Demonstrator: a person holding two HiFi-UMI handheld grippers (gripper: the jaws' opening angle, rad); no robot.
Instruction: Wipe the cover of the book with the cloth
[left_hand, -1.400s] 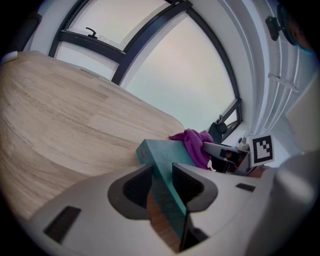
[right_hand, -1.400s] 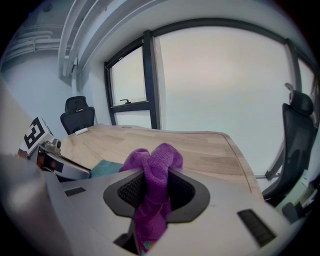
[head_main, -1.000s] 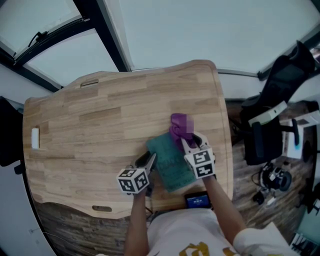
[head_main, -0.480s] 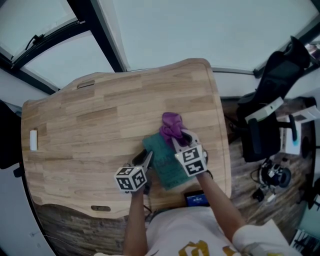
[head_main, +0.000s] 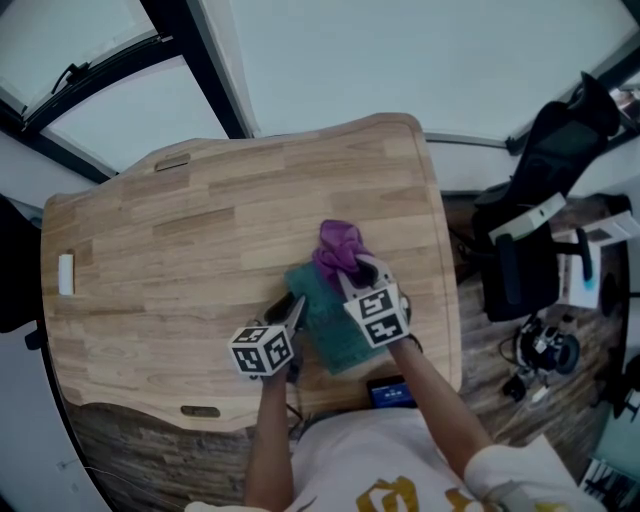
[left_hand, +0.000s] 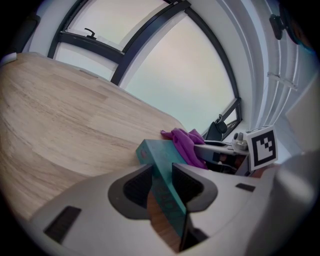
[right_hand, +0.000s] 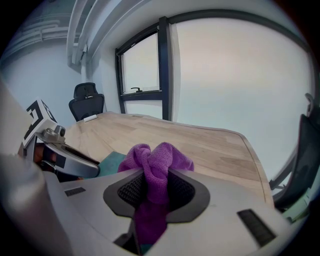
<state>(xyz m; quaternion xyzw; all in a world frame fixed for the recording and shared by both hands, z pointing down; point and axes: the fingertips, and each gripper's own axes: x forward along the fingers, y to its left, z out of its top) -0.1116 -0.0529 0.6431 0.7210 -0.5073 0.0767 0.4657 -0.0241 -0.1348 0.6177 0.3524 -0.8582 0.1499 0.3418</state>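
The left gripper (left_hand: 161, 186) has its fingers pinching the teal book (left_hand: 159, 150) by an edge. The right gripper (right_hand: 156, 189) has its fingers clamping the purple cloth (right_hand: 156, 156) at the book's far end. The cover print is illegible.

Right gripper (right_hand: 156, 186): jaws closed on a purple cloth (right_hand: 159, 159), bunched into soft folds above the jaws and hanging down between them. Just left of the cloth, a corner of a teal book (right_hand: 113, 161) lying on the pale wooden worktop (right_hand: 215, 145). At the left edge, the left gripper (right_hand: 75, 161), reaching toward the book. Farther back, a black chair (right_hand: 88, 102) and dark-framed windows (right_hand: 142, 62).
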